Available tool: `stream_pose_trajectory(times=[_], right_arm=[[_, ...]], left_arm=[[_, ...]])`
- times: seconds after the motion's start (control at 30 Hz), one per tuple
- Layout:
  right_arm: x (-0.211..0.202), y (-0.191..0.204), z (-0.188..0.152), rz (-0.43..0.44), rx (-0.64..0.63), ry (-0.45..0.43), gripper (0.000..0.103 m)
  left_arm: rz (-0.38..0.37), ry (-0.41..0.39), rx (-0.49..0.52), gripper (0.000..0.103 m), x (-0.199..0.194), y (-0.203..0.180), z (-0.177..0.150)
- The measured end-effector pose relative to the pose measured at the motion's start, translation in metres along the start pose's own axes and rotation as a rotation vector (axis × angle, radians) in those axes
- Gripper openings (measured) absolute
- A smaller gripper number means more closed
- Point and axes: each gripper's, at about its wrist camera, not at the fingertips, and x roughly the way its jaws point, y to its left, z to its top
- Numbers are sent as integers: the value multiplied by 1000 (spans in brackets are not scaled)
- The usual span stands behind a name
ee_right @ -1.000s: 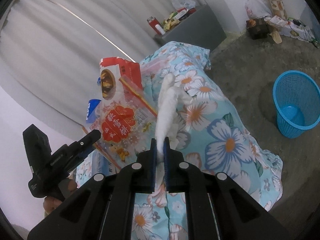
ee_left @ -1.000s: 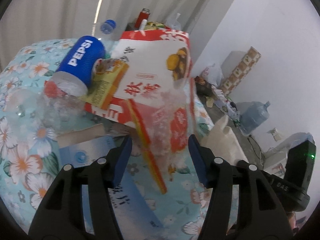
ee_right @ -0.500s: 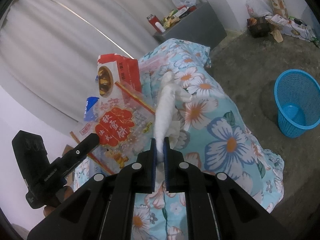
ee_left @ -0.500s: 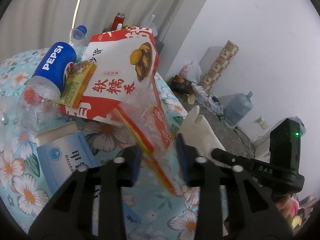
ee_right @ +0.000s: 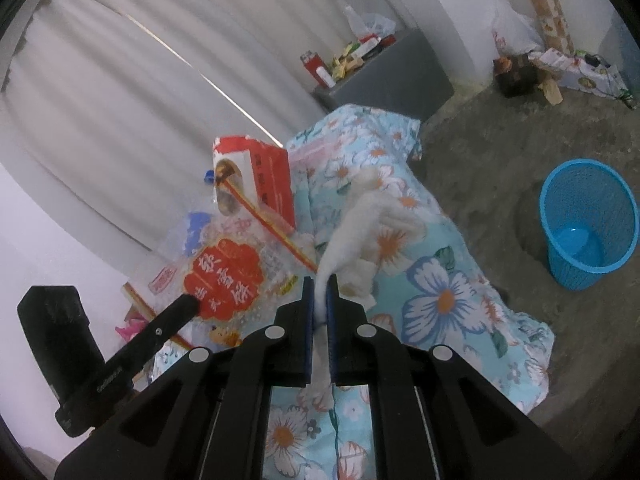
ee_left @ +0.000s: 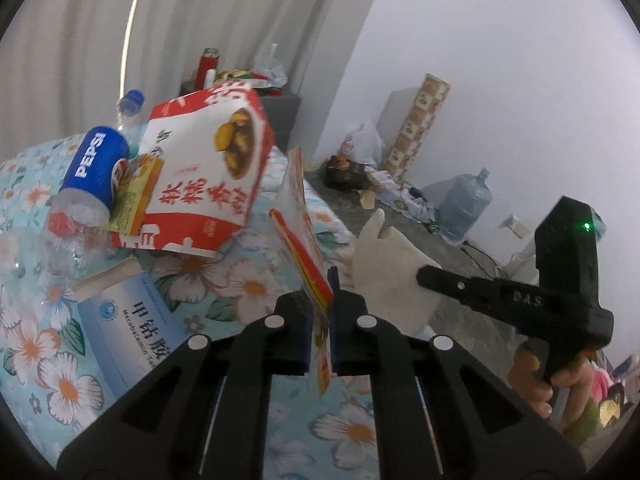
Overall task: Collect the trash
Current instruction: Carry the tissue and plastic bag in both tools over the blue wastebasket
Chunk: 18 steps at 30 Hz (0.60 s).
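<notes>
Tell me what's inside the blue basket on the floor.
The blue basket looks empty: its bare bottom shows. The near wall hides the part of the bottom closest to the camera.

Left of us: snack box (ee_left: 208,168) and Pepsi bottle (ee_left: 94,168) crowd the bedspread (ee_right: 452,280).
Right of us: bare floor (ee_right: 500,168) to the blue basket (ee_right: 588,220).

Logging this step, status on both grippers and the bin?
Left gripper just closed, shut on clear snack wrapper. Right gripper shut on white glove. Blue basket on floor, nothing blocking it.
</notes>
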Motion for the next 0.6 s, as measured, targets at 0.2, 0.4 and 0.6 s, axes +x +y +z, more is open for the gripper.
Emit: stream_pose_trajectory(times=[0.2,0.4,0.6], right_arm=[[-32,-11,3,1,33,-84,6],[-67,-37,14,-27,76,-178,6],[-100,-86,34,-101,148,-285,6]], left_arm=[[-44,3,61,5,4,-31,14],[-113,8,149,5,26,-76,40],[-184,99,216,5,88,-131,68]])
